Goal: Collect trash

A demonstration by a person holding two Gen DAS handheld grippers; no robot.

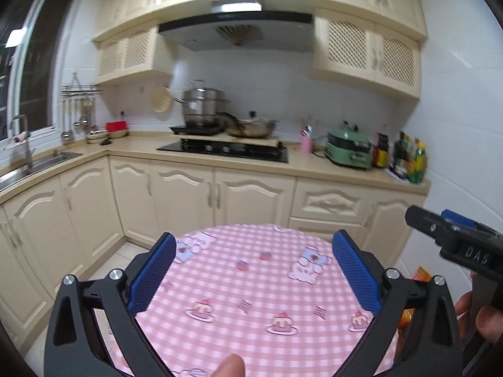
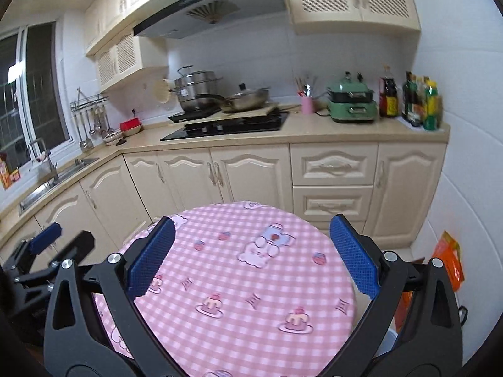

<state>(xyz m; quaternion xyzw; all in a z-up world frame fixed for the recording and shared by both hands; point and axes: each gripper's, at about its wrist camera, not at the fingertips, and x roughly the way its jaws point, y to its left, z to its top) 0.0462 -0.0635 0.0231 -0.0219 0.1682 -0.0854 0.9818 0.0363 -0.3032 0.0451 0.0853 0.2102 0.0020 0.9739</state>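
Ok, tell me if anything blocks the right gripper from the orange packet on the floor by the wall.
The right gripper, open and empty, hangs over the pink checked table; the orange packet lies on the floor past its right edge. Only that table edge lies between them; nothing else visible does.

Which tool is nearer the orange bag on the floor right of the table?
Right. The right tool hangs over the table's right part, beside the orange bag. The left tool hangs further left over the pink checked table. Both are open and empty.
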